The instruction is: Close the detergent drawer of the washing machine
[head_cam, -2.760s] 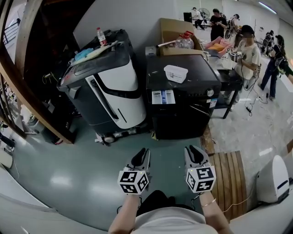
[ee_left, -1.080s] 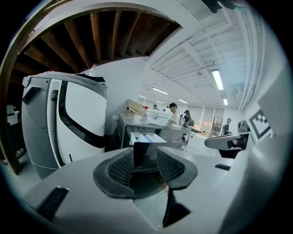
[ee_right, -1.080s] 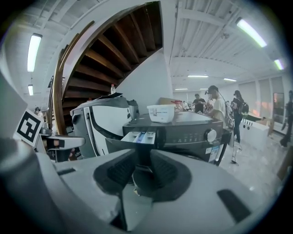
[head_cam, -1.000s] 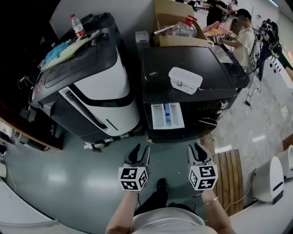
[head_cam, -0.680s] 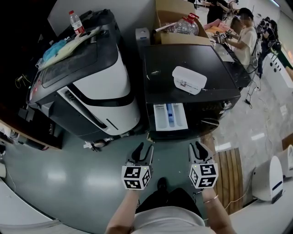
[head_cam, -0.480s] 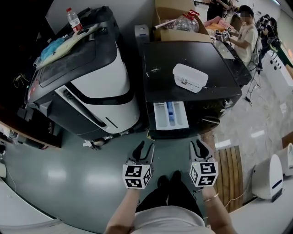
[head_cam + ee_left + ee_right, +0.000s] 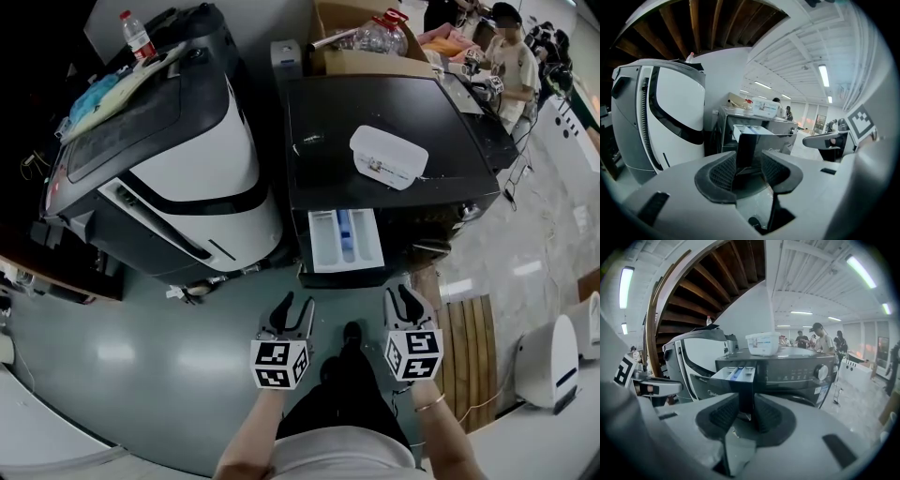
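Left gripper view: detergent drawer (image 7: 752, 131) half-hidden

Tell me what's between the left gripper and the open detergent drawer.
Nothing: in the head view only bare floor shows between the left gripper and the detergent drawer.

Legible text, 1 item: a faint brand word on the dark lower panel of the white-and-black machine (image 7: 701, 357), apparently "Midea". Not legible:
- script mark on the washing machine (image 7: 780, 140) front
- label print on the white lidded box (image 7: 388, 157)
- bottle (image 7: 134, 30) label

Square code markers without letters on the left gripper (image 7: 294, 305) and right gripper (image 7: 401, 295) cubes
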`<state>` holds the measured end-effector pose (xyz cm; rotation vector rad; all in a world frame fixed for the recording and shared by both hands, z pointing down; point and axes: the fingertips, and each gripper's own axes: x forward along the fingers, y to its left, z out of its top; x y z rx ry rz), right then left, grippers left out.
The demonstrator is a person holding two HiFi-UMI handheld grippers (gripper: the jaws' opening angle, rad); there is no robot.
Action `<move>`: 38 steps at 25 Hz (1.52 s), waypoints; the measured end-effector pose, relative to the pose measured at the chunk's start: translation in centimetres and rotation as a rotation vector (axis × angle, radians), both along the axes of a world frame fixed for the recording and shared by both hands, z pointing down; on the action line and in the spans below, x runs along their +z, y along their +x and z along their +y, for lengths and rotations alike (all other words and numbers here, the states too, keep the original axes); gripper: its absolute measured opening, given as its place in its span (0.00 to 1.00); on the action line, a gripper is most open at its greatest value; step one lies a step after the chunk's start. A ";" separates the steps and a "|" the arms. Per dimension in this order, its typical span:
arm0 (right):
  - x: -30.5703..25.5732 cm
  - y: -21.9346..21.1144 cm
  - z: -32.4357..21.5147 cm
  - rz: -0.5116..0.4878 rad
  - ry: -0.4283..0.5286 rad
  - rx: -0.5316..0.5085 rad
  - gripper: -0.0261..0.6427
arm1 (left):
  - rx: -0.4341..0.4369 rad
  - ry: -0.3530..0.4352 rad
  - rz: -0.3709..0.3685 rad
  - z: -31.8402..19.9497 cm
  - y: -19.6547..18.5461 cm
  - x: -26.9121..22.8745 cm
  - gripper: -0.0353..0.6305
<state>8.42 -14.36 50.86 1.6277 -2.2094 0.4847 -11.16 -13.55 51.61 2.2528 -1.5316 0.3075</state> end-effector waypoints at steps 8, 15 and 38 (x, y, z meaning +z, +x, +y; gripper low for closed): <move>1.6 0.0 -1.7 -0.003 -0.033 -0.021 0.17 | -0.019 -0.034 -0.006 -1.3 0.2 1.8 0.29; 2.9 -0.1 -2.2 -0.024 -0.061 -0.030 0.17 | -0.026 -0.057 -0.014 -2.5 0.4 3.0 0.29; 3.6 -0.7 -3.0 -0.040 -0.059 -0.065 0.17 | -0.014 -0.067 0.004 -3.8 1.1 3.7 0.29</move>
